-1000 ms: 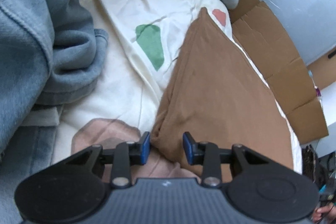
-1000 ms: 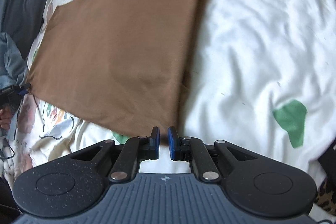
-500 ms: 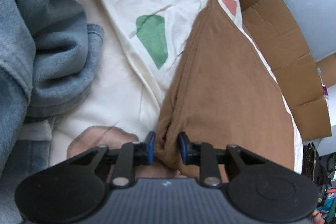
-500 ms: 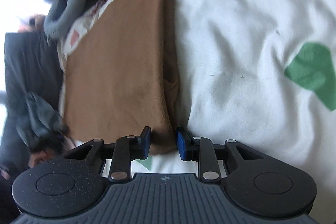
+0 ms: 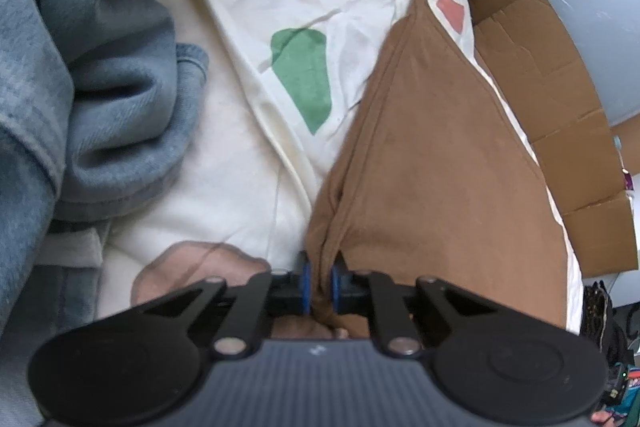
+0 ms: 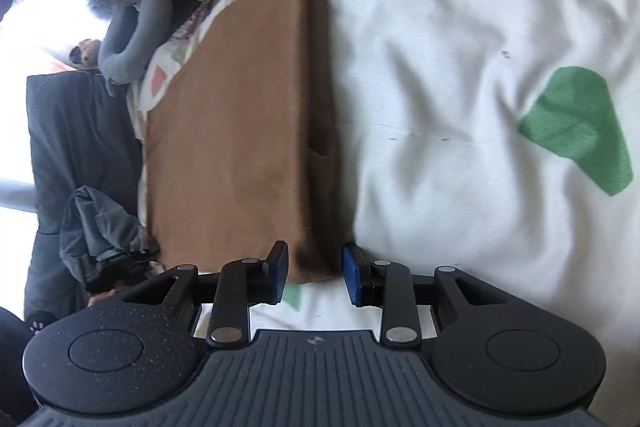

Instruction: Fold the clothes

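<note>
Left wrist view: left gripper is closing on the brown cloth corner on the bedsheet. Right gripper straddles the other corner, unclamped; lifting now risks skewing the fold.

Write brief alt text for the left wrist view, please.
The left gripper is closing on a bunched corner of the folded brown garment, which lies on a white patterned bedsheet. Blue-grey clothing is heaped to the left.

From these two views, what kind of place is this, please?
Probably a bedroom: the brown cloth lies on a patterned duvet, with a neck pillow and a blue garment beside it.
</note>
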Available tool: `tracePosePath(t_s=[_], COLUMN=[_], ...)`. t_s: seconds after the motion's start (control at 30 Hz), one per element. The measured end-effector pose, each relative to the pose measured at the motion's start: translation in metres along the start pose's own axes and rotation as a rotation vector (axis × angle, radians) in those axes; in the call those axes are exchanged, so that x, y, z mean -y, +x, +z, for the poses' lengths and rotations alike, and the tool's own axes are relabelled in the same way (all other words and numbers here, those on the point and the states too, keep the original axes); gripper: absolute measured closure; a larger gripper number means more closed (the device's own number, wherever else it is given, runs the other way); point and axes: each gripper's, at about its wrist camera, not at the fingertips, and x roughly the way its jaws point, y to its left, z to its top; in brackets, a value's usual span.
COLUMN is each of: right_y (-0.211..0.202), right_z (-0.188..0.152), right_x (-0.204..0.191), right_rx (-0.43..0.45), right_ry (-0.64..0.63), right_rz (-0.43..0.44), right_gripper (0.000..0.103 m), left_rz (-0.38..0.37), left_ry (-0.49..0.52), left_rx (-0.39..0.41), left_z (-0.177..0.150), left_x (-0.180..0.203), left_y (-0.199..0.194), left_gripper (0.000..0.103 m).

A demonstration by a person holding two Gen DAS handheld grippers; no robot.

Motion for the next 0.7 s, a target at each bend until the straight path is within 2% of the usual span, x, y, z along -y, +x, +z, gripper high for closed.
tracePosePath(t_s=[0.1,0.17,0.4,0.7], right_y=[0.003,0.005,0.018,0.029], right_z=[0.005,0.009,0.023,0.018], right_x=[0.001,0.0,0.001,0.004], right_rx=[0.012,0.022,0.029,-0.078], right_ry=[-0.016,-0.032,-0.063,-0.055], right_rz=[-0.002,0.001,0.053,0.113], right_gripper=[0.071,0.063,0.063,0.063], left_rz=[0.012,0.02,0.028,-0.019], left_ry=[0.006,0.015,0.008,-0.009], left_rx=[-0.004,-0.006,-0.01,-0.038], left_z=[-0.001,-0.003,-0.006,0.006], left_x=[0.002,0.004,0.004,-0.004], left_y=[-0.001,-0.001,-0.002,-0.003], left_gripper=[0.093,0.093,0.093,0.091])
